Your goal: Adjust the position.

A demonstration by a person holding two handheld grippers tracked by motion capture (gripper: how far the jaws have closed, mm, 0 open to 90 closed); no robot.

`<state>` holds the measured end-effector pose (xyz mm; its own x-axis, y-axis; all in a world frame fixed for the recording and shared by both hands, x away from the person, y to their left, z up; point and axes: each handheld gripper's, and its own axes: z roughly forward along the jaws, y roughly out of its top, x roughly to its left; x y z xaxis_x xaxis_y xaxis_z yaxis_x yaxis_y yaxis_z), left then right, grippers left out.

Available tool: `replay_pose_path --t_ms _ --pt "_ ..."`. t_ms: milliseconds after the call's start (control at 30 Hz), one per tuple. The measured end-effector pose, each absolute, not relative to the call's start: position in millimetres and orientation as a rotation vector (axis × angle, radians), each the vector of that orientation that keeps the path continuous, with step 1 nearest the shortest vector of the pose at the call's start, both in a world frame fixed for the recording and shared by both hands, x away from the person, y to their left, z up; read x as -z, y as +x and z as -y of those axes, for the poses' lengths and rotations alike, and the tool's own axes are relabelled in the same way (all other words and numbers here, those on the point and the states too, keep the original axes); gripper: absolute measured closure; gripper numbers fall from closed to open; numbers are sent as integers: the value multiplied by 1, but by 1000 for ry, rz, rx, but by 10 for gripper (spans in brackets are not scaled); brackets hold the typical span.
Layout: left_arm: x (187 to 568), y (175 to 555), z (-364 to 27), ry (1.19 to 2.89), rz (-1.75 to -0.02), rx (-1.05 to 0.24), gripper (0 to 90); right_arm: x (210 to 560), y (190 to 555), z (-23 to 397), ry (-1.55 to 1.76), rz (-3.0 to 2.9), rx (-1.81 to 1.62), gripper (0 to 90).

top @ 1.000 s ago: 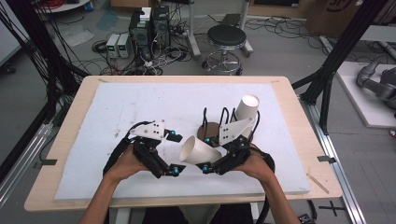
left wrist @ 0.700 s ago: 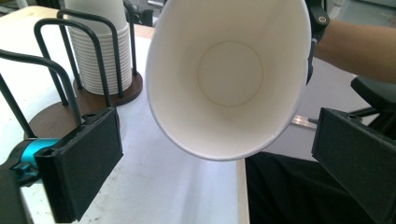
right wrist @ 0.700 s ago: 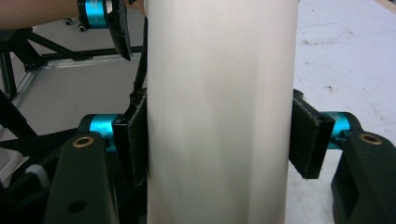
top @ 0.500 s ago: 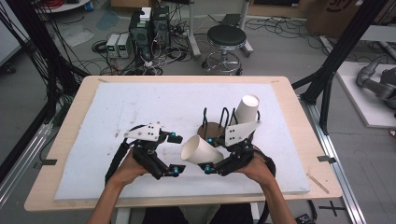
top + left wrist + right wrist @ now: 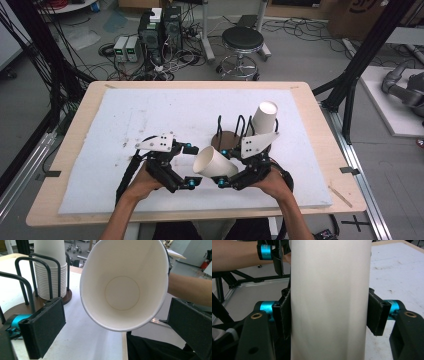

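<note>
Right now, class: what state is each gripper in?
Left gripper: open, jaws apart either side of the paper cup, not touching it.
Right gripper: shut on the paper cup.

Paper cup [image 5: 214,163] lying sideways between left gripper [image 5: 186,166] and right gripper [image 5: 226,167], near front edge of table [image 5: 310,100], mouth toward left gripper. Behind, at right: cup stack [image 5: 263,118] in wire rack [image 5: 235,131].
</note>
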<state>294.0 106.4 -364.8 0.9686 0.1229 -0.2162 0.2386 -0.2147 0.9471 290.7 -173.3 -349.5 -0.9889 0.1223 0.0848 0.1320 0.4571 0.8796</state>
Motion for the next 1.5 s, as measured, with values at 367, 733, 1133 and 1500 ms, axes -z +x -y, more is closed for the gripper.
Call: replay_pose_path --t_ms 367,733,1133,1500 --pt "367 295 -103 1754 -264 136 17 354 289 175 -243 2639 1652 343" --pt "369 296 -97 1727 -257 168 17 357 288 171 -238 2603 1679 343" --pt "368 296 -96 1698 -239 163 130 360 288 169 -225 2589 1688 343" --pt "366 295 -96 1684 -228 164 223 360 289 167 -221 2570 1705 343"
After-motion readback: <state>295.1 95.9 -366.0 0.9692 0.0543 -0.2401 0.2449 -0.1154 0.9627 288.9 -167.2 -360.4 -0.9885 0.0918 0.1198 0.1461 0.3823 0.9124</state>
